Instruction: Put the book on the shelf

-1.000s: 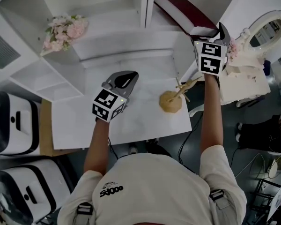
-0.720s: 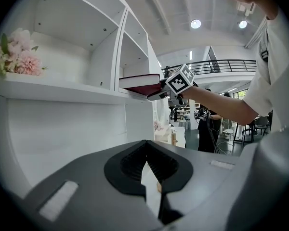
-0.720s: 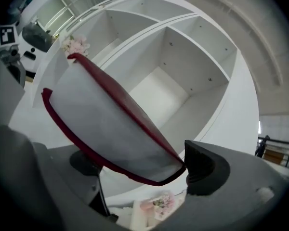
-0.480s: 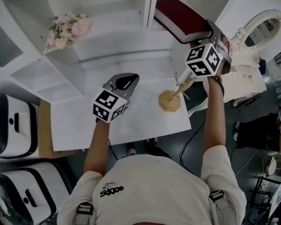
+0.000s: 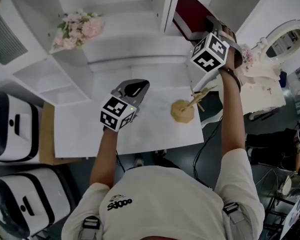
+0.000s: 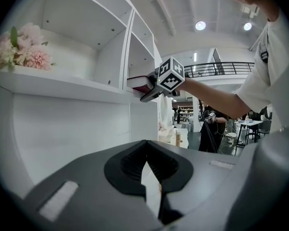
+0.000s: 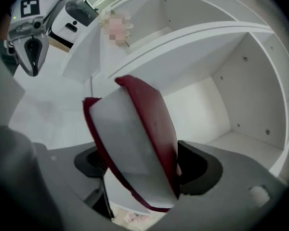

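A dark red book (image 5: 189, 15) with white page edges sits tilted between the jaws of my right gripper (image 5: 206, 27), which are opening while their pads still touch its covers. The book (image 7: 135, 138) points into the shelf's right compartment (image 7: 216, 105), its far end past the white divider (image 5: 166, 8). From the left gripper view the book (image 6: 138, 83) and the right gripper (image 6: 151, 93) show at the shelf edge. My left gripper (image 5: 138, 86) hovers over the white table (image 5: 140, 131), shut, with nothing between its jaws (image 6: 147, 148).
Pink flowers (image 5: 80, 28) stand in the shelf's left compartment. A wooden jointed figure (image 5: 186, 109) lies near the table's right edge. White machines (image 5: 15, 134) stand on the floor at the left. A white dresser with a round mirror (image 5: 272, 49) is at the right.
My right gripper has carried the book left and deeper into the shelf's right compartment, turning as it went. The left gripper has stayed over the table.
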A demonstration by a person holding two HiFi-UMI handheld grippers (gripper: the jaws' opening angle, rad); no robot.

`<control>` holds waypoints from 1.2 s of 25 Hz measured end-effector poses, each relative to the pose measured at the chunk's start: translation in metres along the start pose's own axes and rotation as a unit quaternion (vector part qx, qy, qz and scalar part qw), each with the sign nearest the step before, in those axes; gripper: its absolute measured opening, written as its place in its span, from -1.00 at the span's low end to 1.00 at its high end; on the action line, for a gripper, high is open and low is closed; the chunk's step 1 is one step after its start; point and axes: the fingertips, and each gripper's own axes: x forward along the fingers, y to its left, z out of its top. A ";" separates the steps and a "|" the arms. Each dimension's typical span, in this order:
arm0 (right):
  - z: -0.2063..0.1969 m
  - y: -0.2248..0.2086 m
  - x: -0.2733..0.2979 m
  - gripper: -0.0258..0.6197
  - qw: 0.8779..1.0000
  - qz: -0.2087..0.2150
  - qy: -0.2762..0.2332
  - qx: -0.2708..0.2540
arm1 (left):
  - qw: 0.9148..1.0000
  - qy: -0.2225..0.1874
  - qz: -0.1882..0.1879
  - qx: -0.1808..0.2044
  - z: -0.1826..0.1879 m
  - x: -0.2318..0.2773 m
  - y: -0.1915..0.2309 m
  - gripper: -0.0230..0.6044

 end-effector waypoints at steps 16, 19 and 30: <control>0.026 -0.006 -0.038 0.64 0.993 -0.022 -0.093 0.068 | 1.000 -0.016 -0.015 0.011 0.013 -0.001 -0.015 -0.87; 0.007 -0.003 -0.073 0.63 0.991 -0.049 -0.088 0.091 | 0.999 -0.025 -0.030 0.029 0.022 -0.002 -0.027 -0.87; -0.053 0.067 -0.200 -0.31 0.954 -0.078 -0.104 0.271 | 0.992 -0.063 -0.081 0.074 0.039 -0.022 -0.090 -0.87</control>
